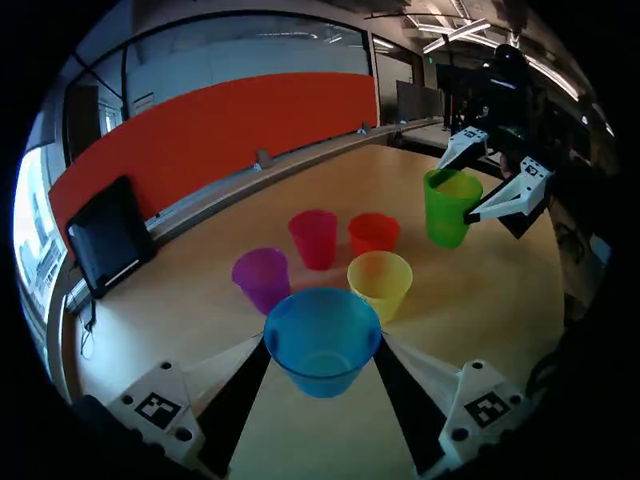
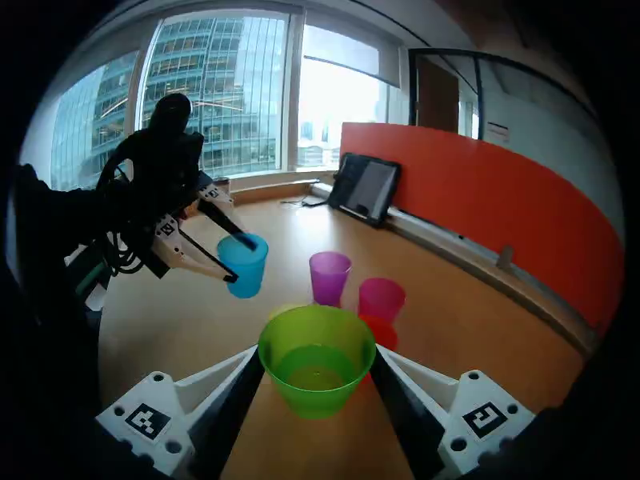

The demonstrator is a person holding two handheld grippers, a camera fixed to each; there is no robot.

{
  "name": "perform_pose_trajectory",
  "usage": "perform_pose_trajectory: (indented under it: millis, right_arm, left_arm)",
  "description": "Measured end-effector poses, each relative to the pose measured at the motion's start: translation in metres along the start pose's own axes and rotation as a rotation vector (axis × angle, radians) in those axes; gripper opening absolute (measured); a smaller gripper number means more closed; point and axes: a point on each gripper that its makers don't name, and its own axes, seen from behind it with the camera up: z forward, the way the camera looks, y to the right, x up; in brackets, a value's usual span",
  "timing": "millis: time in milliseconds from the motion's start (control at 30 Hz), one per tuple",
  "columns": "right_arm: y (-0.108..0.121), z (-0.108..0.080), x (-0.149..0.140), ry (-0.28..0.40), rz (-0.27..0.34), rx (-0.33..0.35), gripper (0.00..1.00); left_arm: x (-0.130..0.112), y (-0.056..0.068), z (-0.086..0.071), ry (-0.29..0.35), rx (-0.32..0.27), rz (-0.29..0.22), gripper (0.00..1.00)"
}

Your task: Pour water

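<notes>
The left gripper [image 1: 322, 346] had its fingers closed on a blue cup [image 1: 322, 370], held over the wooden counter [image 1: 480, 304]. The right gripper [image 2: 317, 362] likewise clamped a green cup [image 2: 317, 394], which seemed to hold a little water. Both cups were upright and well apart, so pouring looked not yet begun. Next, one cup would need bringing over the other, then tilting slowly. A purple cup [image 1: 262, 278], pink cup [image 1: 314, 238], red cup [image 1: 374, 234] and yellow cup [image 1: 380, 282] stood clustered on the counter. No brand or writing was legible — just square black-and-white markers [image 1: 158, 408] on the grippers
</notes>
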Motion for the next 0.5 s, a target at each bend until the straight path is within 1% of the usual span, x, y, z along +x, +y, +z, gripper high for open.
perform_pose_trajectory:
  millis: [300,500]
  right_arm:
    - [0.001,0.007,-0.020,-0.051,0.008,0.009,0.91]
    - [-0.001,0.012,-0.033,-0.084,0.014,0.022,0.91]
  left_arm:
    - [-0.019,0.004,0.013,-0.053,-0.021,0.011,0.87]
    - [-0.029,0.006,0.020,-0.076,-0.037,0.002,0.87]
